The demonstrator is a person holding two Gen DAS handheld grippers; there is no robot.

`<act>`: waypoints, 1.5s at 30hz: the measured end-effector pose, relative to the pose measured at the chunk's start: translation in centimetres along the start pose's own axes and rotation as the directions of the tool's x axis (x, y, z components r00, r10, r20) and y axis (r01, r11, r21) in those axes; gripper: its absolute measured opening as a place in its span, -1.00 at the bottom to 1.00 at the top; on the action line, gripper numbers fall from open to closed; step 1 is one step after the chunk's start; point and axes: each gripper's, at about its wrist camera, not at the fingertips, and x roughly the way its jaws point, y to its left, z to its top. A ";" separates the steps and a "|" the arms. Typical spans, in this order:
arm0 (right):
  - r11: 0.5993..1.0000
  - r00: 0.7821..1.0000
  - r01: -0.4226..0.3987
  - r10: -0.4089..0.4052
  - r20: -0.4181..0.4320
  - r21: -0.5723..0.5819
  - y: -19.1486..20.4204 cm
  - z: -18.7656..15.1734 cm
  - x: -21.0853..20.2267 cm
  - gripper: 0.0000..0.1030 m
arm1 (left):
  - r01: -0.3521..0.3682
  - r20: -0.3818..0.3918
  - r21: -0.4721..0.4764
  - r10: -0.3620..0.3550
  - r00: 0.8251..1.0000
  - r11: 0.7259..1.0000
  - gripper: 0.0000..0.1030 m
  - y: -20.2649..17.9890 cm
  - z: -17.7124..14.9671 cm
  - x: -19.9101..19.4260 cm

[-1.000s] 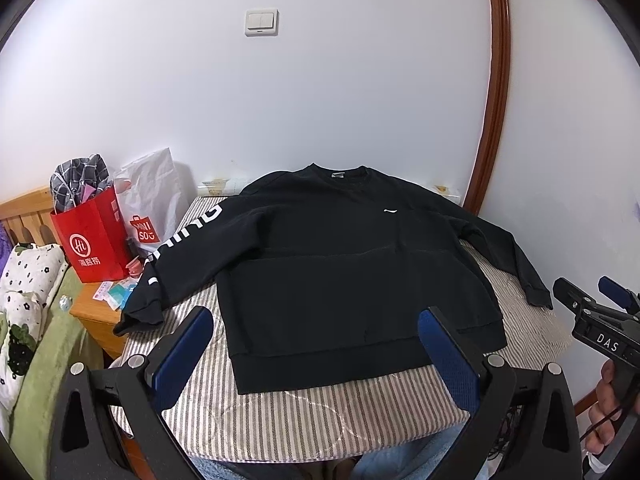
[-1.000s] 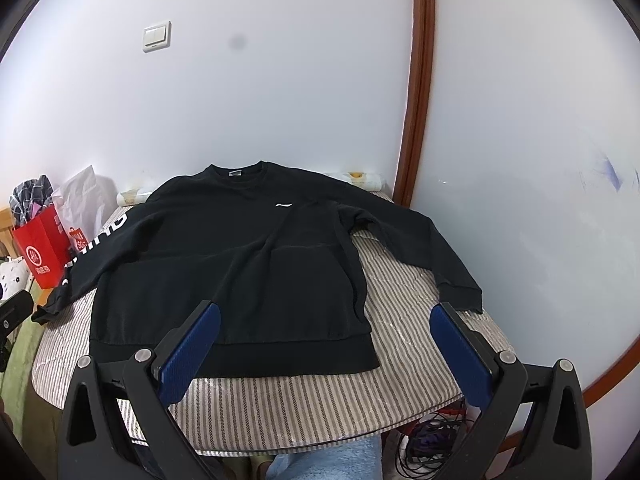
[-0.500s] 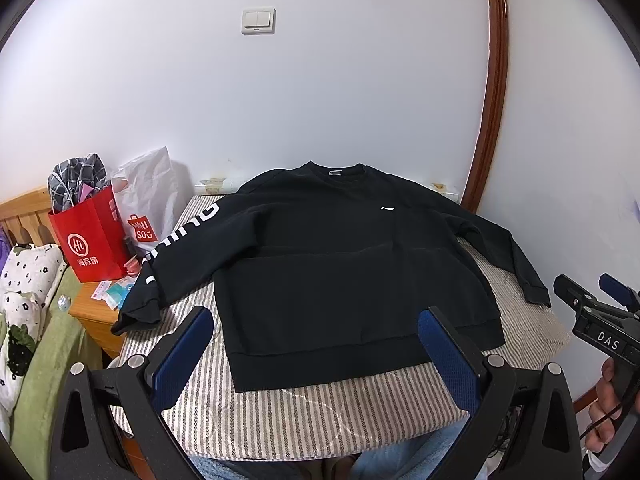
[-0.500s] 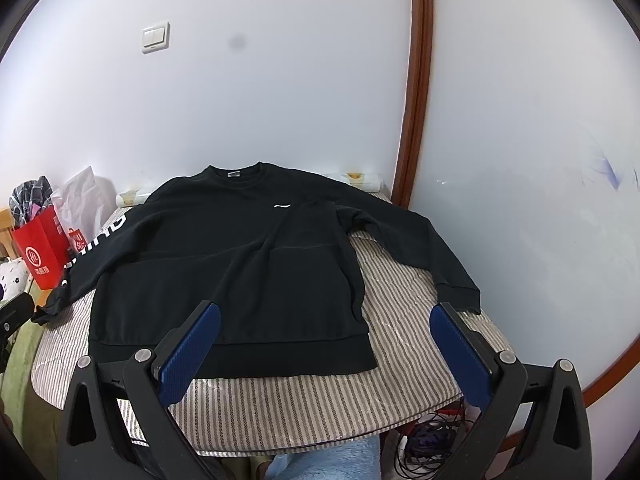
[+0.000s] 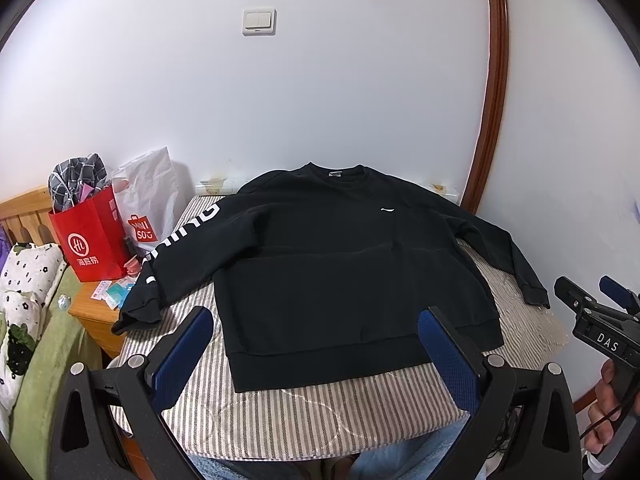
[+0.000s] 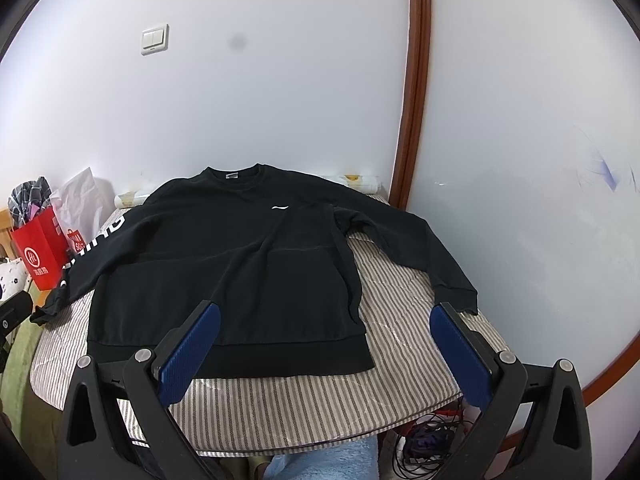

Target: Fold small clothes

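A black sweatshirt (image 5: pixel 340 264) (image 6: pixel 224 264) lies flat, front up, on a striped table cover (image 5: pixel 340 412) (image 6: pixel 400 320), both sleeves spread out. White letters run down its left sleeve (image 5: pixel 176 244). My left gripper (image 5: pixel 316 344) hovers open in front of the hem, above the near table edge, holding nothing. My right gripper (image 6: pixel 324 340) is open too, near the hem's right corner, its right finger close to the right cuff (image 6: pixel 460 300). The right gripper (image 5: pixel 596 300) also shows at the right edge of the left wrist view, held by a hand (image 5: pixel 608 396).
A red paper bag (image 5: pixel 90 240) and a white bag (image 5: pixel 148 204) stand on a wooden bedside stand (image 5: pixel 92 312) left of the table. A bed with green cover (image 5: pixel 44 360) lies further left. Walls close the back and right. Cables (image 6: pixel 420 440) lie on the floor below.
Both views shift only slightly; the sweatshirt lies as before and both grippers stay open.
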 end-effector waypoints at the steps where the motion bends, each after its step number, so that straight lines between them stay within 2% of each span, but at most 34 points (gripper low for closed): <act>1: 1.000 1.000 0.000 0.000 0.000 0.002 0.0 0.0 0.0 0.99 | 0.000 0.000 0.000 0.000 1.000 1.000 1.00 0.0 0.0 0.0; 10: 1.000 1.000 0.002 -0.002 0.007 0.000 0.0 0.1 -0.3 0.99 | 0.009 0.015 0.008 -0.009 1.000 1.000 1.00 -0.1 0.4 -0.3; 13: 1.000 1.000 0.002 -0.002 0.013 -0.001 0.2 0.2 -0.2 0.99 | 0.031 0.014 0.008 -0.031 0.999 0.999 1.00 -0.1 0.5 -0.2; 20: 1.000 1.000 0.005 -0.005 0.019 -0.001 0.7 0.9 0.3 0.99 | 0.056 -0.014 -0.015 -0.056 0.998 0.998 1.00 0.3 1.0 1.0; 27: 1.000 1.000 0.002 -0.002 0.024 -0.019 1.7 1.6 1.8 0.99 | 0.065 0.035 -0.005 -0.065 0.997 0.998 1.00 1.1 1.2 2.3; 34: 1.000 0.999 -0.014 0.013 -0.048 -0.019 2.6 2.0 5.8 0.99 | 0.041 -0.010 -0.011 -0.041 0.999 0.999 0.99 3.0 1.0 6.1; 37: 0.999 0.997 -0.041 0.040 -0.073 -0.004 3.0 2.3 7.8 0.99 | 0.042 -0.066 -0.030 -0.044 0.997 0.999 0.99 4.5 0.9 8.4; 45: 0.999 0.996 -0.051 0.050 -0.080 -0.005 4.6 2.7 12.6 0.98 | 0.000 -0.164 -0.097 -0.016 0.986 0.995 0.97 9.1 0.7 14.4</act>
